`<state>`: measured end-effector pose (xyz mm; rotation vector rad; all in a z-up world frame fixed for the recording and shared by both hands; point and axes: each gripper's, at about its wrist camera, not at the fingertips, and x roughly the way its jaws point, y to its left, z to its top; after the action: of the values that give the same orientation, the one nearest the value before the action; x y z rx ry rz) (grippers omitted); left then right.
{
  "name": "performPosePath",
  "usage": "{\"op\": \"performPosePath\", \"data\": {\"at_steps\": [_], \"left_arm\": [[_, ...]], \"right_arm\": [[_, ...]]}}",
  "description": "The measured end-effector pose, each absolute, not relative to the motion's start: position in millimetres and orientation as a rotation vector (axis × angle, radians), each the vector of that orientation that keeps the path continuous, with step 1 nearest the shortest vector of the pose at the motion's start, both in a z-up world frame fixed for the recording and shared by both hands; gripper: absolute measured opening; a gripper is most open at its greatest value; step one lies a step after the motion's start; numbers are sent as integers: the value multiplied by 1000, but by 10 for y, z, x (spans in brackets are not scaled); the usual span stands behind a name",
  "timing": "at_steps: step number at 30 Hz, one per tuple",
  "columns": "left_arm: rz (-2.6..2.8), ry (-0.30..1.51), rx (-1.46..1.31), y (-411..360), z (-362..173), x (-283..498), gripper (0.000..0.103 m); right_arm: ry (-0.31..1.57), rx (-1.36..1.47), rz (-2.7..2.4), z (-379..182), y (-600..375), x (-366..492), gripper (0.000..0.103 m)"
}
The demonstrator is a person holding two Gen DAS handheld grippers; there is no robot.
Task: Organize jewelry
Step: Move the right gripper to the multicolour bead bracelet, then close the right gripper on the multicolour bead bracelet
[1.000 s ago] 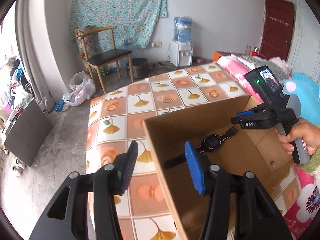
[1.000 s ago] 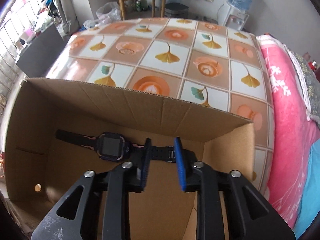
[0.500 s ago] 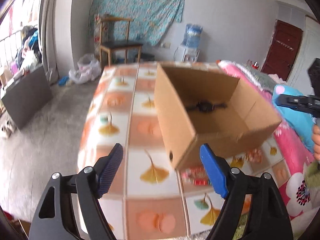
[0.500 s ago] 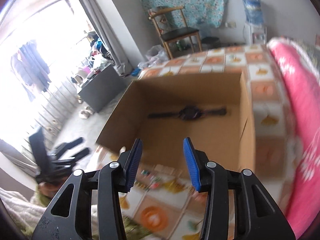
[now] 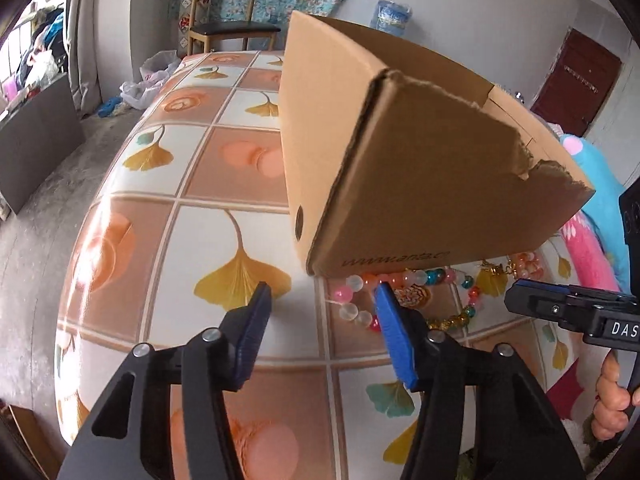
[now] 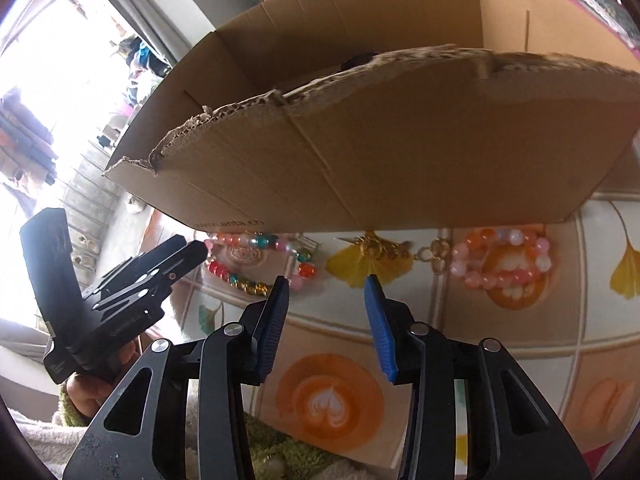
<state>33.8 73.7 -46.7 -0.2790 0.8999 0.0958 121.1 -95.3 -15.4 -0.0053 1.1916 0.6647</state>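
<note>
The counter (image 5: 168,240) is the largest thing, covered with a cloth of orange and white squares printed with yellow ginkgo leaves. On it stands a cardboard box (image 5: 420,184), open at the top, with a torn upper edge on the side that faces the tools. In the right wrist view a dark object (image 6: 360,60) shows just over this torn edge, inside the box; what it is I cannot tell.

The jewelry lies on the counter just beside the near wall of the box, not inside it. In the right wrist view a multicolour bead bracelet (image 6: 260,264) lies at about 10 o'clock from the right tool, a gold chain piece (image 6: 384,250) at about 12 o'clock, and a pink bead bracelet (image 6: 504,260) at about 2 o'clock. In the left wrist view the same multicolour bead bracelet (image 5: 360,300) lies at about 1 o'clock from the left tool, partly hidden behind its right finger.

The left tool (image 5: 322,294) hangs above the counter, its jaws about half apart and closing, with nothing between them; the beads are behind, not gripped. The right tool (image 6: 326,284) is also about half apart and closing, empty, with only the cloth seen between its blue pads (image 6: 378,328).

Each tool shows in the other's view: the right tool (image 5: 568,312) at 3 o'clock with a hand (image 5: 612,400) on its handle, the left tool (image 6: 160,268) at 9 o'clock.
</note>
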Motion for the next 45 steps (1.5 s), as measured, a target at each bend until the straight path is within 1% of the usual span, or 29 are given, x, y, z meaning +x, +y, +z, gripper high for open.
{"op": "performPosePath", "data": {"at_steps": [4,8,10,11,13,17,20,30,31,32,34,37,39,45], "left_arm": [[115,919,-221,666,-453,374,38],[128,925,-194,616,-455,370,31],[117,925,-201,601,-454,362,21],[110,925,-206,614,-455,366,18],[96,920,-199,591,-456,352,11],[81,917,-214,596,-457,302,10],[60,923,-253,643,-461,251,10],[12,946,-314,604,-451,60,11],[-1,947,-333,620,-457,58,14],[-9,946,-345,627,-463,51,16],[-21,935,-381,673,-463,54,25],[-22,924,-396,709,-466,47,32],[-19,921,-388,709,-464,65,33],[-4,930,-326,635,-452,75,33]], "right_arm": [[1169,-47,666,-159,-798,1241,33],[1163,-92,679,-168,-619,1262,25],[1161,-107,686,-174,-541,1273,22],[1159,-113,687,-184,-534,1222,21],[1161,-132,684,-199,-455,1219,14],[1151,-150,693,-238,-238,1091,11],[1156,-158,706,-235,-237,1037,5],[1202,-150,716,-277,-263,830,6],[1201,-149,716,-266,-273,818,10],[1202,-150,722,-266,-258,810,10],[1197,-143,719,-275,-238,827,11],[1184,-154,719,-251,-244,834,18],[1177,-171,712,-261,-208,818,20],[1170,-224,702,-349,-110,861,20]]}}
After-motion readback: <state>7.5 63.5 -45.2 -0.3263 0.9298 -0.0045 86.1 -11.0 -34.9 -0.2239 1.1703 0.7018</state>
